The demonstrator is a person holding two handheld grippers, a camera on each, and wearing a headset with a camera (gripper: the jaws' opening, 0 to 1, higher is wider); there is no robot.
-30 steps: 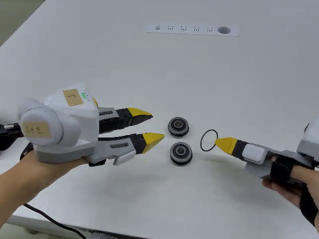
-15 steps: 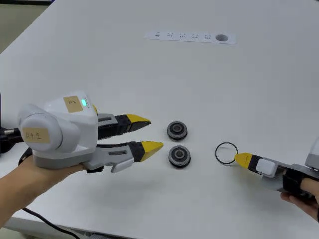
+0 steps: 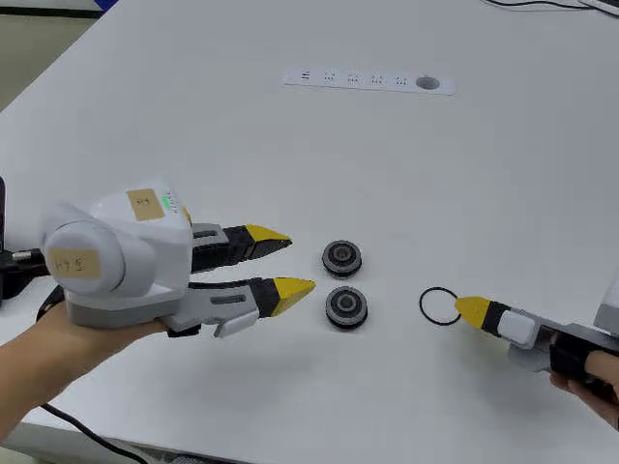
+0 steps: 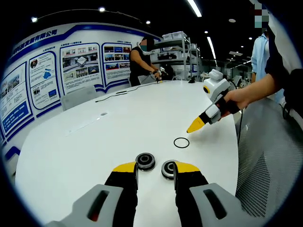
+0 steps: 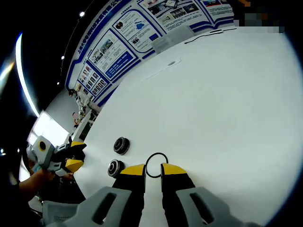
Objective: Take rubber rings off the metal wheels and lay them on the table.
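Two metal wheels with black rims lie side by side on the white table, the far wheel (image 3: 341, 258) (image 4: 145, 161) and the near wheel (image 3: 346, 305) (image 4: 169, 169). My left gripper (image 3: 280, 261) (image 4: 155, 168) hovers just left of them, open and holding nothing. A thin black rubber ring (image 3: 421, 305) (image 4: 174, 142) (image 5: 156, 153) lies flat on the table to the right of the wheels. My right gripper (image 3: 464, 309) (image 5: 153, 169) points at the ring, its tips at the ring's edge and its jaws a little apart.
A white power strip (image 3: 368, 81) lies far back on the table. A black cable (image 3: 82, 423) hangs over the table's near left edge. People stand beyond the far end of the table (image 4: 118, 113), in front of wall posters.
My right gripper has drawn back to the right, taking the ring away from the wheels. The ring now lies flat on the table. My left gripper has hardly moved.
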